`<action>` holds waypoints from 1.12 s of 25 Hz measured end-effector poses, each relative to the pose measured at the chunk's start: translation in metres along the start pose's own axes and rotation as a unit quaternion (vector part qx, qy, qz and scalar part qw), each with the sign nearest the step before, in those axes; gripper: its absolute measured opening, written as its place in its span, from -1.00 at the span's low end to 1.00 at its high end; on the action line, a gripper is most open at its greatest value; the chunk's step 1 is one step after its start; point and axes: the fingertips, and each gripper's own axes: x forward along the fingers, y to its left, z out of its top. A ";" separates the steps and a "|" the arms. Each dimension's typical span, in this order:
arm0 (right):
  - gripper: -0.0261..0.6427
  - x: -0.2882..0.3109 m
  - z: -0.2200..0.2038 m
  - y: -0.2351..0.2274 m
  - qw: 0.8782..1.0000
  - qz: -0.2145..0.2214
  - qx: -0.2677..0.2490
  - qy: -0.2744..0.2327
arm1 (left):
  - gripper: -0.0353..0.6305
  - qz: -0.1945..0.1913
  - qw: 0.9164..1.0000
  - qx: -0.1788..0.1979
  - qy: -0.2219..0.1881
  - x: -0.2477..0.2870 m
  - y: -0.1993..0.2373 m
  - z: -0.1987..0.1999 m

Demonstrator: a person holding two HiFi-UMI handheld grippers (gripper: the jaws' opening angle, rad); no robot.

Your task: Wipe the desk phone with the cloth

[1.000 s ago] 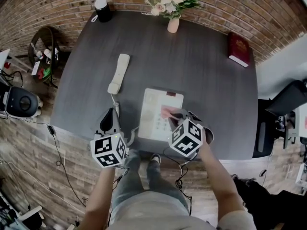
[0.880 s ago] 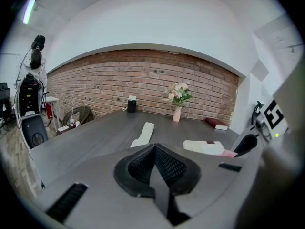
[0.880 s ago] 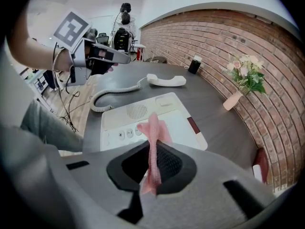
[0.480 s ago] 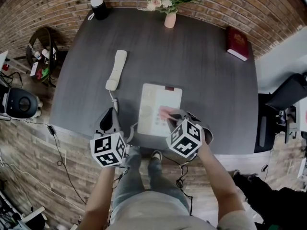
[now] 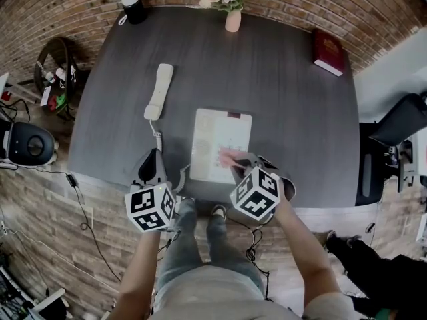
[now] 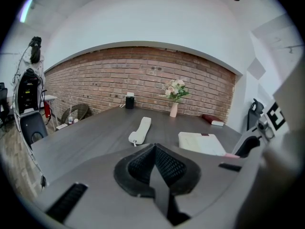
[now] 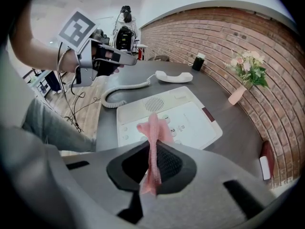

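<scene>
Head view shows your right gripper [image 5: 235, 165] reaching in over the near edge of the worktop [image 5: 287, 99]. The pink cloth [image 5: 227, 157] at its jaws lies over the near right part of the desk phone [image 5: 217, 135]. Your left gripper [image 5: 153, 159] sits to the left of it, also by the near edge. The coiled cord [image 5: 159, 141] is just ahead of its jaws, and the handset [image 5: 159, 91] lies farther ahead, off the phone and flat on the worktop. Well beyond both pairs of jaws, along the far side, stand a vase of flowers [image 5: 232, 17], a dark cylinder [image 5: 133, 7] and a red book [image 5: 328, 51].

Left gripper view shows your jaws pressed together with nothing between them. The handset lies ahead and slightly left of them, the phone ahead to the right, both well apart from the jaws.

Right gripper view shows your jaws clamped on the cloth, a thin pink fold pinched between the pads. Its free end sticks out ahead over the phone's keys; whether it touches them cannot be told. The phone lies directly ahead of these jaws, with the cord and handset beyond it.
</scene>
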 end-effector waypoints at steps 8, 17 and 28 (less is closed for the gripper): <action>-0.86 -0.001 -0.008 0.018 1.000 0.009 -0.001 0.000 | -0.91 -0.002 1.000 -0.001 0.001 -0.010 -0.003 -0.010; -0.86 -0.007 -0.015 0.040 1.000 0.023 -0.008 0.007 | -0.91 -0.006 1.000 -0.004 0.000 -0.022 -0.004 -0.014; -0.86 -0.009 -0.023 0.065 0.999 0.040 -0.012 0.009 | -0.91 -0.002 1.000 -0.007 0.001 -0.037 -0.002 -0.025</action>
